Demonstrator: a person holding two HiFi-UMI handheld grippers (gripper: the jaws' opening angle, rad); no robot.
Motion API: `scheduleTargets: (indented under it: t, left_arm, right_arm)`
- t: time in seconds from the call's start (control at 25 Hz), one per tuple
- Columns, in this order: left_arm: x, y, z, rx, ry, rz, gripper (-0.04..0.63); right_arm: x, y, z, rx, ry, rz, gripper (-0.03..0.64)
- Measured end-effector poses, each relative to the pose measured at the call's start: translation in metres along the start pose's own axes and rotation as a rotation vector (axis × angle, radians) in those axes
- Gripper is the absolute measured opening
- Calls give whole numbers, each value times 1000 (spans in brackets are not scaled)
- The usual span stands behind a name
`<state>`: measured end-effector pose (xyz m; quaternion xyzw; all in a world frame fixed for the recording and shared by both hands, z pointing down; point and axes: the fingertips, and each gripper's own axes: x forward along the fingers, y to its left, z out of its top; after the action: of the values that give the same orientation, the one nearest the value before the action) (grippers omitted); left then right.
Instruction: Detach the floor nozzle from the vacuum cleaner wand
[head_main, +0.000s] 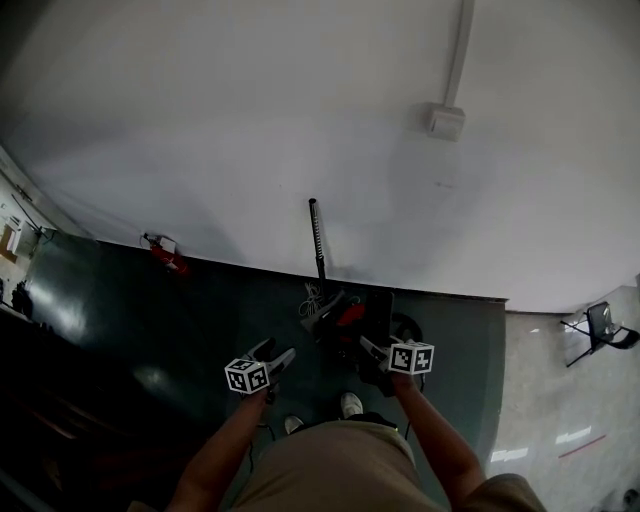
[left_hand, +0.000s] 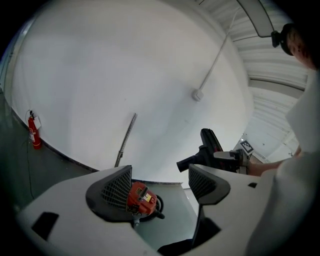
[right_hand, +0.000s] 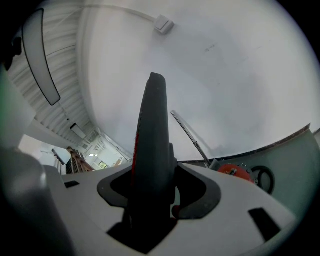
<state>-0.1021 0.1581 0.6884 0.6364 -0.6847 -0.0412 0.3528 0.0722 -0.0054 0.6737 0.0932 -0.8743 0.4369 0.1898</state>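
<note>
A black wand (head_main: 317, 235) leans upright against the white wall, also seen in the left gripper view (left_hand: 126, 137) and the right gripper view (right_hand: 190, 135). At its foot the red vacuum body (head_main: 350, 313) lies on the green floor. My right gripper (right_hand: 159, 189) is shut on a tall black part with a red stripe (right_hand: 152, 130), which looks like the floor nozzle (left_hand: 210, 146); a short tube end sticks out of it sideways. My left gripper (left_hand: 160, 182) stands open with nothing between its fingers; the red body (left_hand: 140, 197) shows beyond it. Both grippers hang low over the floor, left gripper (head_main: 275, 362) and right gripper (head_main: 375, 352).
A red fire extinguisher (head_main: 165, 250) stands at the wall's foot on the left. A switch box with a conduit (head_main: 446, 121) is on the wall. A chair (head_main: 603, 325) stands at the far right. A black hose loop (right_hand: 263, 176) and a white cable (head_main: 310, 298) lie by the vacuum.
</note>
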Motion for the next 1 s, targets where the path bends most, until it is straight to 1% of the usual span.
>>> scheduleTargets:
  t: [0.32,0.64,0.8,1.0]
  left_arm:
    - [11,-23,-17,-21,-15,36,365]
    - [11,-31,-17,-39,-59,70,365]
    - [13,-31,-11,-21,-78,78,365]
    - [15,-27,-1,-9,-102,87,365]
  right_arm:
    - [-6,-5,-7,-15,69,44,227]
    - [-12,-6,-4,-20,118,78,227]
    - [-10,-5,7,-31,109,97,227]
    - [-8,-5,22,-3,82,110,227]
